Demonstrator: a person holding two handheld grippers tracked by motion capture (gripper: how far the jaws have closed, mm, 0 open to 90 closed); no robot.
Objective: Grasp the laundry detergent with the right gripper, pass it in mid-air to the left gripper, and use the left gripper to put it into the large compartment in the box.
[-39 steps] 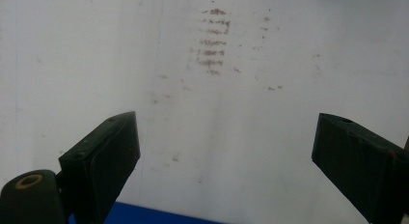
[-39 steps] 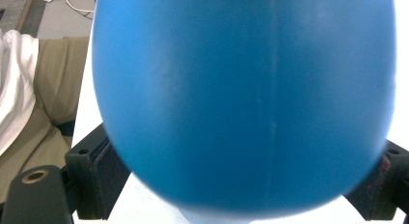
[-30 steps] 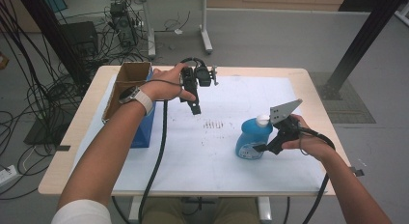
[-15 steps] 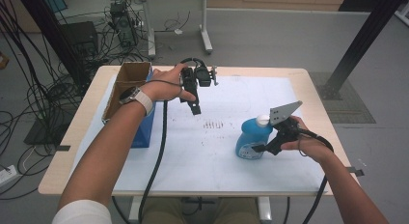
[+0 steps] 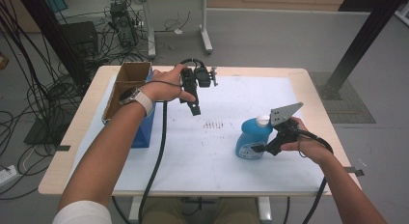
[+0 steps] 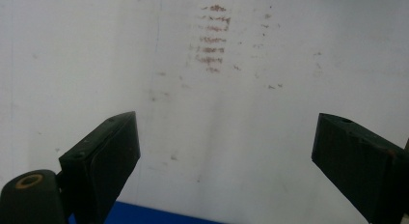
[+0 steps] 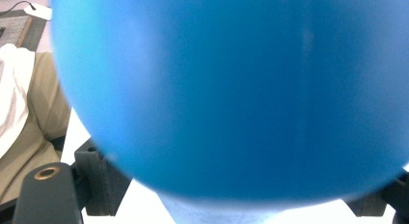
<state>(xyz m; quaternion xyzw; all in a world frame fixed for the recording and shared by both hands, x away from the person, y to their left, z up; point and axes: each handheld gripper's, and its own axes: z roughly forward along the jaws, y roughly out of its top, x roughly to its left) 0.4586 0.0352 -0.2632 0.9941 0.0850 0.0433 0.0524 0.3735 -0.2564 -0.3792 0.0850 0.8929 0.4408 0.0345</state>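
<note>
Blue plastic bottle (image 5: 252, 141) stands near the tabletop's (image 5: 308, 171) right edge; my right tool (image 5: 264, 148) has just been closing around its rounded belly, so it could squirt free and topple. Left tool (image 5: 194, 108) hangs spread, empty.

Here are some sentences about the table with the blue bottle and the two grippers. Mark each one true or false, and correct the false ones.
1. The blue bottle has a white cap. True.
2. The left gripper holds the bottle. False: its jaws stand open over the white sheet, with nothing between them.
3. The right gripper is at the bottle. True.
4. The cardboard box stands at the table's right edge. False: it stands at the left.
</note>
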